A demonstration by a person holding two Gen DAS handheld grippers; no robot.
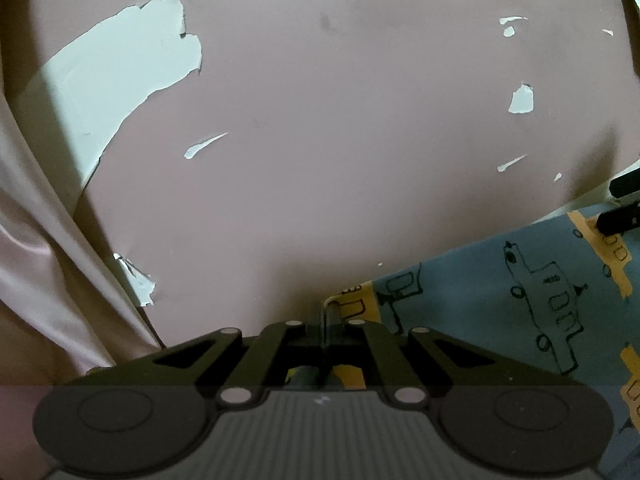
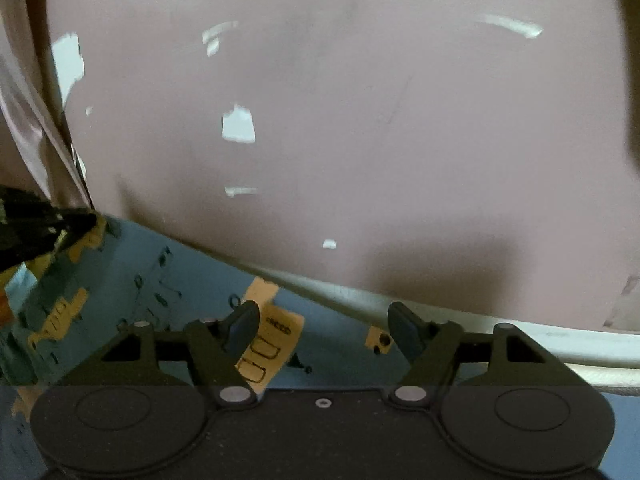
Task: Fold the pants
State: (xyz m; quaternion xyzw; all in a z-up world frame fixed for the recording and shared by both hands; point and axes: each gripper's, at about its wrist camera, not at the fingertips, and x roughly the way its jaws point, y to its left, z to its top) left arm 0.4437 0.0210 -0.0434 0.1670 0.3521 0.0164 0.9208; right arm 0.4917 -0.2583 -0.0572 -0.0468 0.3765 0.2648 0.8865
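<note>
Left claw (image 1: 325,332) pinching blue printed pants (image 1: 500,300) edge, right claw (image 2: 322,330) spread wide above pants

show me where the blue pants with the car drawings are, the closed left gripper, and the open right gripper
Blue pants with black car drawings and yellow patches (image 1: 480,304): left wrist view, on plain blue cloth beside a car outline.
Black left gripper (image 1: 325,340): left wrist view, where the shut fingertips meet on the cloth edge.
Black right gripper (image 2: 324,330): right wrist view, midway between spread fingertips.
</note>
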